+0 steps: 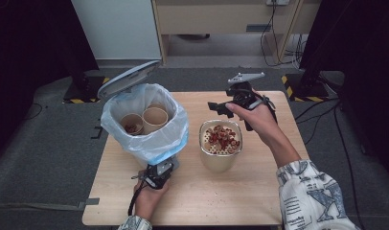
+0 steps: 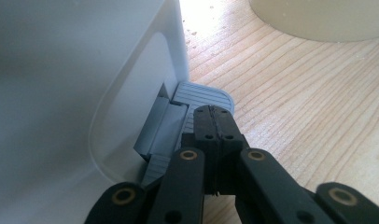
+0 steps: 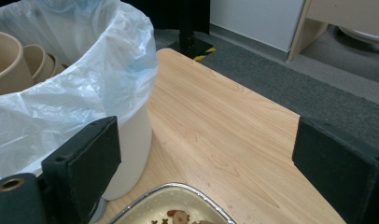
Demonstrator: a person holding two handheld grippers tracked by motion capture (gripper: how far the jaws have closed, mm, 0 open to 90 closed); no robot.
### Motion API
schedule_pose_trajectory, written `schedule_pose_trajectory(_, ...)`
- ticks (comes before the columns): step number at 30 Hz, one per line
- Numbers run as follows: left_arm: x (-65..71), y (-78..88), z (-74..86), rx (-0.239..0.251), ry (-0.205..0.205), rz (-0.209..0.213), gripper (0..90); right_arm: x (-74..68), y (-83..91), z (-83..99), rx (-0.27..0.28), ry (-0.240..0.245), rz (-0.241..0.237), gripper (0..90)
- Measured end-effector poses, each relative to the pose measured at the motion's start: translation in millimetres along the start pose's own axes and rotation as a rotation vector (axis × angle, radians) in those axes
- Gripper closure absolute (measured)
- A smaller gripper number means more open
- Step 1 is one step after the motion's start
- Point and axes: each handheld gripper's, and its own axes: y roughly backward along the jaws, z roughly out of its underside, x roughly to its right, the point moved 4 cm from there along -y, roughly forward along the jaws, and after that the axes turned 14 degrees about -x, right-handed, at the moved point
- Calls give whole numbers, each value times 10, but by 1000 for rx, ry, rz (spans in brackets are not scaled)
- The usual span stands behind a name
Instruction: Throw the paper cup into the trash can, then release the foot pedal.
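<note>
While my left tongs [image 2: 214,122], pressed together, pin the bin's pedal [image 2: 197,100], my right tongs [image 3: 204,154] hang apart above the food cup [image 1: 220,151]; a slip drops the lid [image 1: 128,78].

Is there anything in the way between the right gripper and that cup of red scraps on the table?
Nothing visible. The right gripper hangs open just above and behind the cup, with only bare table around it. The bin stands apart to the left, its lid up, the shut left gripper on its pedal.
</note>
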Motion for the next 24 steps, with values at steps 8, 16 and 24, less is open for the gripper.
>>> schedule_pose_trajectory(8, -18, 5, 3, 0, -2, 13, 891, 165, 98, 154, -5, -29, 28, 83)
schedule_pose_trajectory(16, 94, 140, -29, 52, 24, 13, 709, 377, 206, 335, -9, -68, 62, 80)
schedule_pose_trajectory(24, 141, 203, -51, 79, 36, 30, 591, 535, 289, 448, -9, -107, 103, 73)
